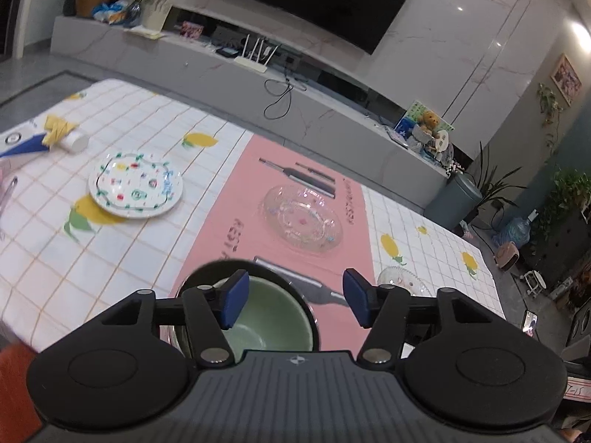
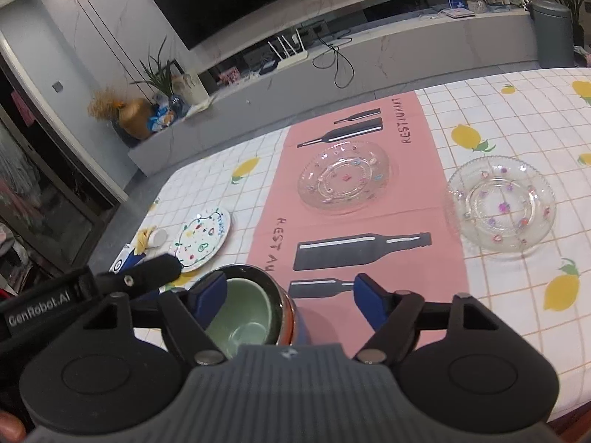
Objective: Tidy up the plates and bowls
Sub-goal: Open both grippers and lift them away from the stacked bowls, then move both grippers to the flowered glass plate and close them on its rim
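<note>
My left gripper (image 1: pixel 291 299) and right gripper (image 2: pixel 288 295) both gape empty; only the right view shows the beaded glass plate (image 2: pixel 500 205) whole, at two o'clock.

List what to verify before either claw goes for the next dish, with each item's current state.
1. Left claw open, holding nothing: ok.
2. Right claw open, holding nothing: ok.
3. Green bowl nested in the dark bowl: ok.
4. Two glass plates lie flat and apart, unstacked: not ok.
5. Painted plate sits apart on the tablecloth: not ok.
6. Bowl stack's distance from the table edge: cannot tell.
</note>
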`<state>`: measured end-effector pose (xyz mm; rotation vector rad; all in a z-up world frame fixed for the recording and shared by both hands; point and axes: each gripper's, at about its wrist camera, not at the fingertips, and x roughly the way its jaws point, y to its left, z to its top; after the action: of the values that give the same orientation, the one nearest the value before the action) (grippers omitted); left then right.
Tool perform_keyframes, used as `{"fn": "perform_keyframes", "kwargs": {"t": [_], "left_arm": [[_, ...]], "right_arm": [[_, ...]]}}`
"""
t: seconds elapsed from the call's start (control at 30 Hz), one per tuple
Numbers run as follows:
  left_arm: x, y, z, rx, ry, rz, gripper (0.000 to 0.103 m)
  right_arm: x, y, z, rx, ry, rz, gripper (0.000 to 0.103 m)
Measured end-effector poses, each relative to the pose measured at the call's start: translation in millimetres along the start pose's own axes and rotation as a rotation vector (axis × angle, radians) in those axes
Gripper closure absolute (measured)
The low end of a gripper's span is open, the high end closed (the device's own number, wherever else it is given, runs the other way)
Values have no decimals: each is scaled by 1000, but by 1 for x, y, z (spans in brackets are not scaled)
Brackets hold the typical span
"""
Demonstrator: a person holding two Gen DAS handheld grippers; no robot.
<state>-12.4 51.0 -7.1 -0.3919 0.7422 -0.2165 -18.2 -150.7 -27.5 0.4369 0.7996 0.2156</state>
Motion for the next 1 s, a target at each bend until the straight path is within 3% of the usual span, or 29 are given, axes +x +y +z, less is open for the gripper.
{"fn": "perform_keyframes", "kwargs": {"t": [0.1,0.27,0.47,0.6,0.73,1.0], "left_arm": [[4,3,-4,-15,-7,7,22],[11,-2,-12,-70,-37,-4,22],[31,-42,-24,-51,-62,-113,28],[58,-75,-31,-15,-22,-159,28],[89,-98,-38,6,19,-156,29],[147,-121,-47,16,82,-85,34]], "right_arm": [[5,-8,-3,41,-25,-14,21],[10,-24,-6,86,-38,-61,21],[4,-64,-3,140,-85,-161,21],[-6,-97,-1,167,-132,-243,21],[-10,-131,0,214,-160,-327,21],[1,-176,11,261,-179,-375,27]]}}
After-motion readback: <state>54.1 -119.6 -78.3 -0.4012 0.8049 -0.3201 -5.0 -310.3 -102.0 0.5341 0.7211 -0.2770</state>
